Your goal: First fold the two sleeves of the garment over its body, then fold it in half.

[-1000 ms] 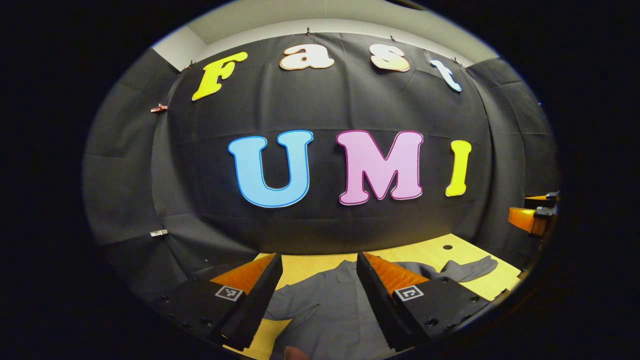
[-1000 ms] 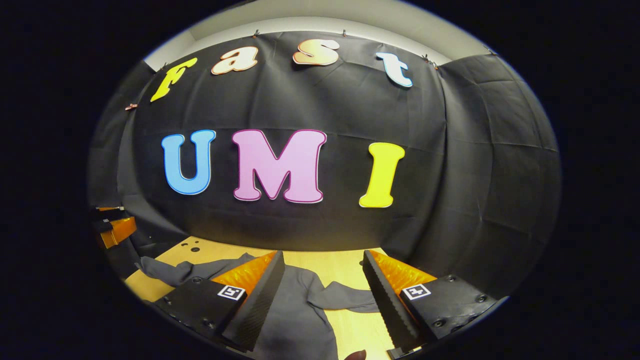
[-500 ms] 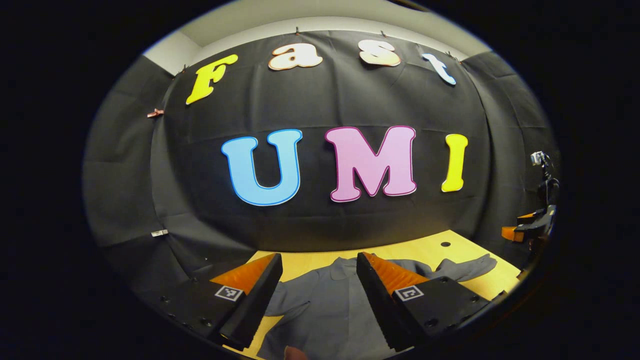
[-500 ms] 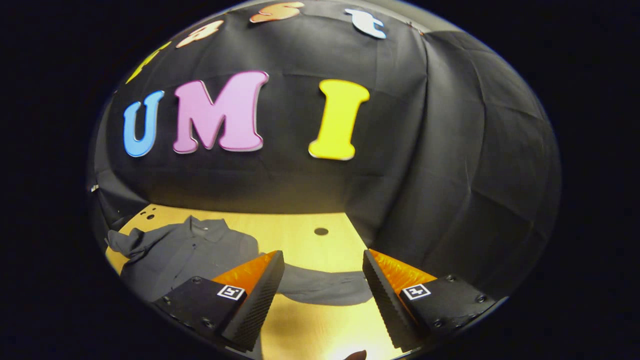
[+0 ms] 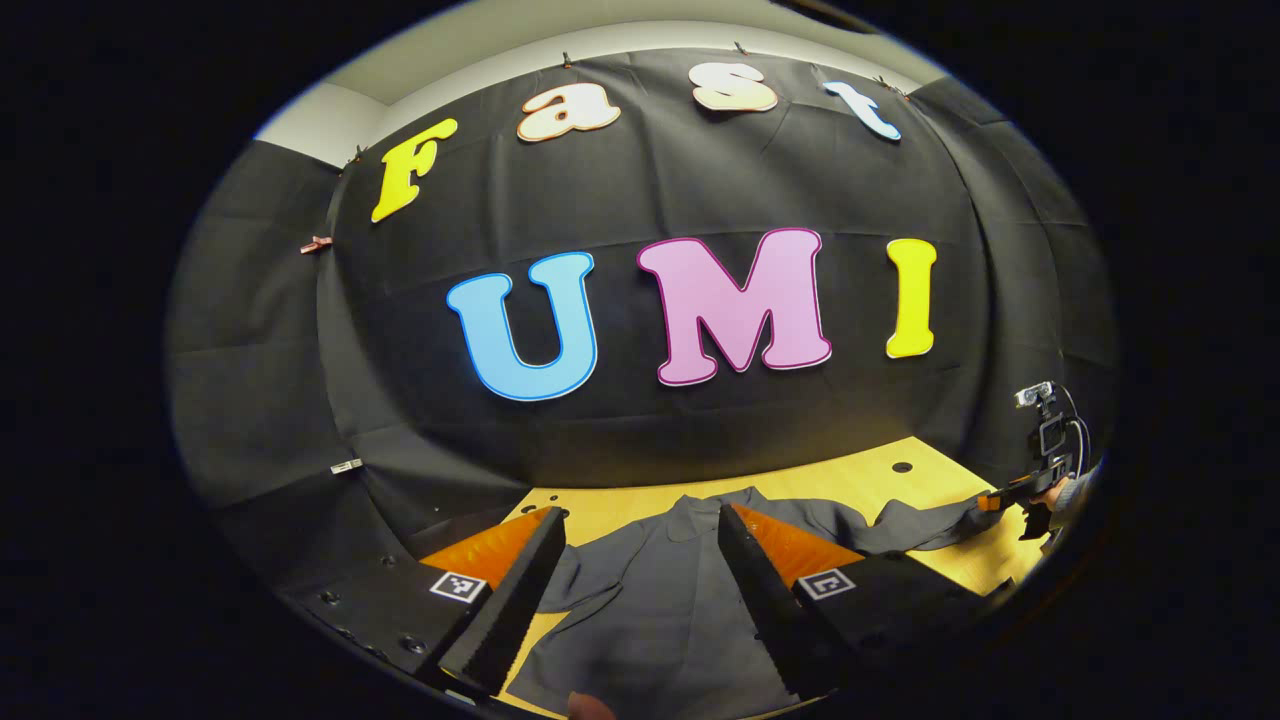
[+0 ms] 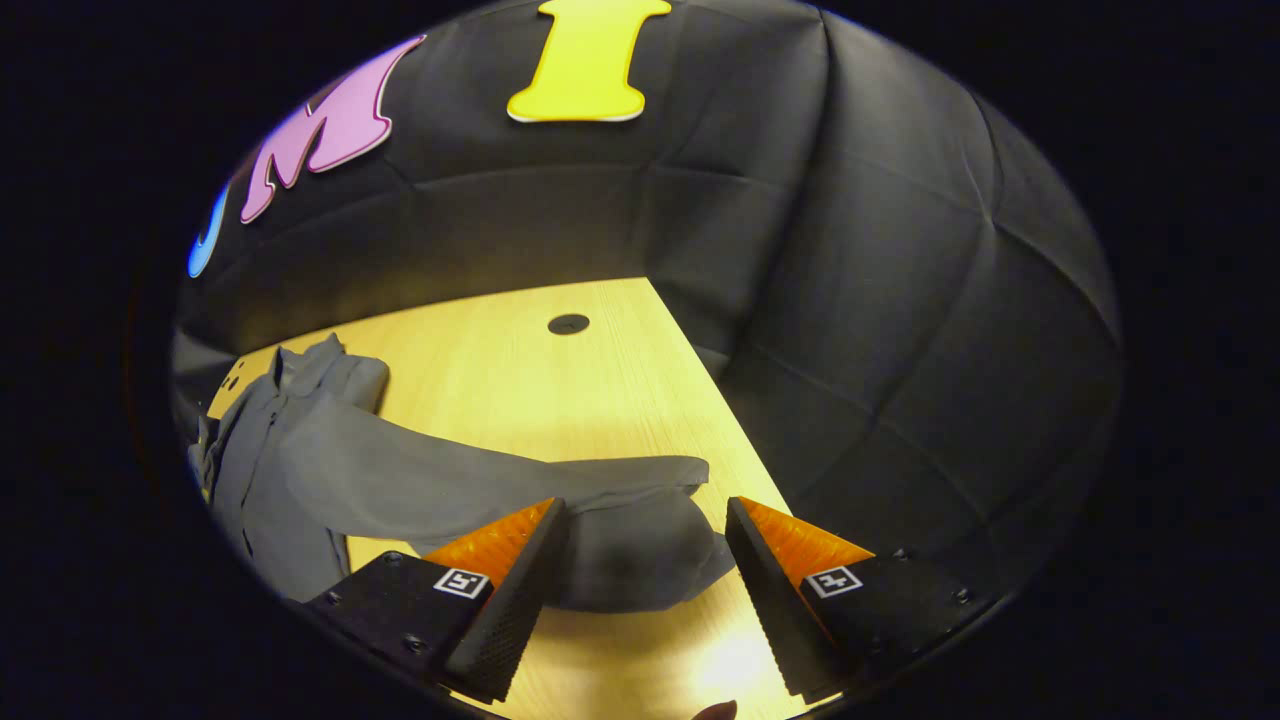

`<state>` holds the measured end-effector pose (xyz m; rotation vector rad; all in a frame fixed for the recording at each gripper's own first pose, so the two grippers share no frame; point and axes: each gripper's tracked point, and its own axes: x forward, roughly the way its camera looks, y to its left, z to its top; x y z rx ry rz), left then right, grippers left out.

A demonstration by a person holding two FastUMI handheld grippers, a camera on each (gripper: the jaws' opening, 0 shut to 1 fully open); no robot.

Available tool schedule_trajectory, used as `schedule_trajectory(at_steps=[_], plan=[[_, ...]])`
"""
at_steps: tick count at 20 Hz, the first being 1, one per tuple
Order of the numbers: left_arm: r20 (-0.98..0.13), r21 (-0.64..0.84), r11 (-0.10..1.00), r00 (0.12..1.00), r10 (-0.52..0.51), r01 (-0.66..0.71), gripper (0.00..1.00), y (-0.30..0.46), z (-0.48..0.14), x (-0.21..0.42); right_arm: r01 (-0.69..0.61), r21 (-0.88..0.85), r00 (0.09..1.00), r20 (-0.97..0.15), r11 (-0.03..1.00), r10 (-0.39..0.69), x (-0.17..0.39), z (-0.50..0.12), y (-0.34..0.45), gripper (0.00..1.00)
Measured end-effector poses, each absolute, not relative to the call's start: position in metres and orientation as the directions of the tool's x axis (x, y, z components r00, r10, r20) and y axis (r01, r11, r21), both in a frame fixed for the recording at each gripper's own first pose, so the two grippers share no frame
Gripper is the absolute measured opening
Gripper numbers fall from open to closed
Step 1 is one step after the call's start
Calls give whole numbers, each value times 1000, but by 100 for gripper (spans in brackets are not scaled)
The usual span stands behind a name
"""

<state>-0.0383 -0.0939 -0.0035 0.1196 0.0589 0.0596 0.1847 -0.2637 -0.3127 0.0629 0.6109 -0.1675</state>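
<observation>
Right gripper (image 6: 645, 590) dropped over sleeve (image 6: 620, 520), jaws wide, empty | left gripper (image 5: 635, 590) jaws wide, empty

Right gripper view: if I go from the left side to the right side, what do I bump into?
Shirt body → long sleeve → sleeve cuff, between the right gripper fingers → bare wooden table → black cloth wall.

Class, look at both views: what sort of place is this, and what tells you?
Probably a staged recording booth, not a home: a black cloth wall, a bare wooden table, and one grey shirt laid out.
</observation>
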Motion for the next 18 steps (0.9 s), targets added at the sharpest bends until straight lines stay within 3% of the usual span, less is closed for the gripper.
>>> schedule_trajectory(at_steps=[8,9,10,13,14,18], plan=[[-87,134,987,992,96,-84,97,-97,-8,-42,154,32,767,-634,988,-99,193,-349,-271,96],[-94,132,987,990,103,-90,97,-94,-9,-44,146,48,764,-640,988,-82,193,-350,-265,78],[-93,133,986,989,113,-100,97,-90,-7,-46,130,79,761,-647,988,-48,194,-351,-257,70],[-94,140,983,987,132,-119,97,-76,-9,-54,157,143,753,-658,977,-25,198,-348,-252,12],[-97,138,983,987,131,-118,97,-72,-12,-56,176,139,761,-647,974,-45,199,-341,-253,6],[-99,109,989,989,109,-98,97,-48,-18,-58,187,103,823,-560,977,-99,184,-296,-251,6]])
